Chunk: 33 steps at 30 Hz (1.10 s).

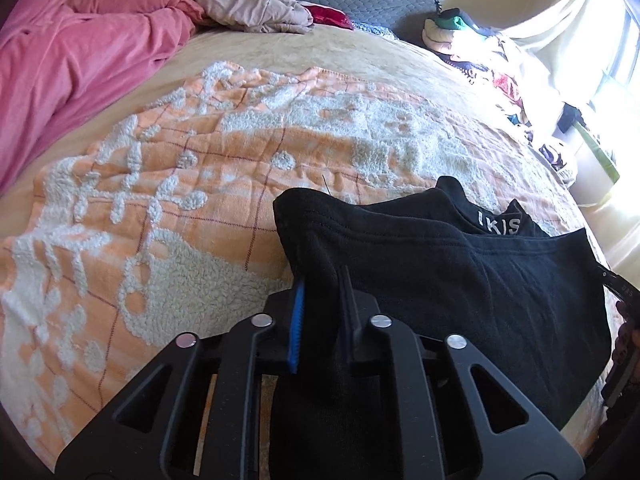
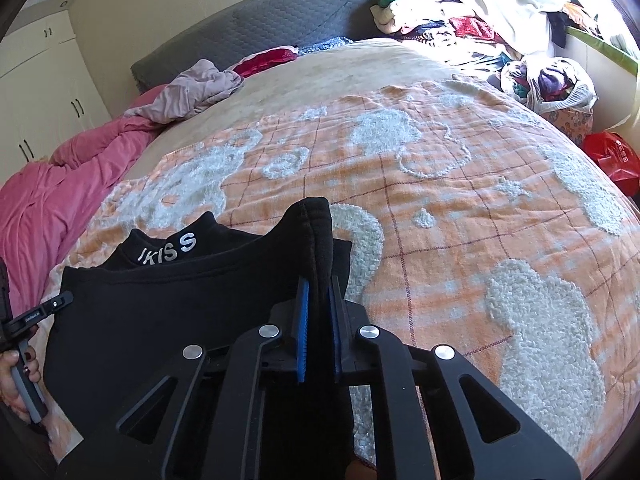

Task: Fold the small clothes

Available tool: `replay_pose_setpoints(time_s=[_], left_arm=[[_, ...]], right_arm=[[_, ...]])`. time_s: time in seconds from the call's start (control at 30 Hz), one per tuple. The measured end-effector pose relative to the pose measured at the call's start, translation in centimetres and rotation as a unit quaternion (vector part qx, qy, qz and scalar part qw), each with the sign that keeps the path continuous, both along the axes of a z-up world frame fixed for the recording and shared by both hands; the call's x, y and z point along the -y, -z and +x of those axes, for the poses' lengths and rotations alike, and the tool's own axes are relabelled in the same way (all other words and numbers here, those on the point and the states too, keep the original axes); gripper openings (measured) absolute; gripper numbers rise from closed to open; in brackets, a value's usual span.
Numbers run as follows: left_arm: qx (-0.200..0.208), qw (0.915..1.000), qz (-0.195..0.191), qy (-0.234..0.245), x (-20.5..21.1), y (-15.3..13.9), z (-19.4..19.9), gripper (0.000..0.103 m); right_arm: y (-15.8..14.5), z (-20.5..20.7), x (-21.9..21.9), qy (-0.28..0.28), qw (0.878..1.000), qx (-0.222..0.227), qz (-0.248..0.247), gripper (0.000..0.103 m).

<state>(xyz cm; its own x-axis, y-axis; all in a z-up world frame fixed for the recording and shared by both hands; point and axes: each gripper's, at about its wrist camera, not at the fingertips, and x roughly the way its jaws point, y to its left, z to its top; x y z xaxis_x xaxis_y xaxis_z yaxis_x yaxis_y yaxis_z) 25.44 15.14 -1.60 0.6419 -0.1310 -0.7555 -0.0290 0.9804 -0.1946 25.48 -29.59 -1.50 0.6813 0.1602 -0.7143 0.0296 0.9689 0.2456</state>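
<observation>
Black underwear stretched between both claws, low over an orange-and-white blanket on a bed. Waistband with white lettering turned toward the far side, lying roughly flat; long axis running left to right, from one claw to the other.

Left claw pressed together on the garment's left edge, blue pad visible against the fold, fabric rising in a peak just beyond the fingertips. Right claw likewise pinching the right edge, a stiff ridge of black cloth standing up between the pads. Each claw at its own end, neither nearer the middle; garment body hanging in between, inward from each.

Both claws pointed forward and slightly down toward the head of the bed, level with each other. Left hand glimpsed at the edge of the right view, wrapped around its handle.

Likely next: bringing one held edge across toward the other, so the sideways span matters most.

Pile of other clothes far off by the window, well apart.
</observation>
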Motion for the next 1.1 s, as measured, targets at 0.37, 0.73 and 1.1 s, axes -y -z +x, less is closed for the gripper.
replay_pose_setpoints(time_s=[0.37, 0.73, 1.1], left_arm=[[0.041, 0.9989, 0.022, -0.001, 0.5, -2.0, -0.1, 0.004], [-0.022, 0.9991, 0.023, -0.026, -0.9, 0.6, 0.7, 0.032], [-0.023, 0.9985, 0.018, -0.047, -2.1, -0.4, 0.7, 0.055]], right_arm=[[-0.9, -0.5, 1.0, 0.028, 0.999, 0.021, 0.009, 0.007], [0.8, -0.1, -0.3, 0.05, 0.995, -0.024, -0.088, 0.029], [-3.1, -4.5, -10.8, -0.091, 0.983, 0.07, -0.146, 0.071]])
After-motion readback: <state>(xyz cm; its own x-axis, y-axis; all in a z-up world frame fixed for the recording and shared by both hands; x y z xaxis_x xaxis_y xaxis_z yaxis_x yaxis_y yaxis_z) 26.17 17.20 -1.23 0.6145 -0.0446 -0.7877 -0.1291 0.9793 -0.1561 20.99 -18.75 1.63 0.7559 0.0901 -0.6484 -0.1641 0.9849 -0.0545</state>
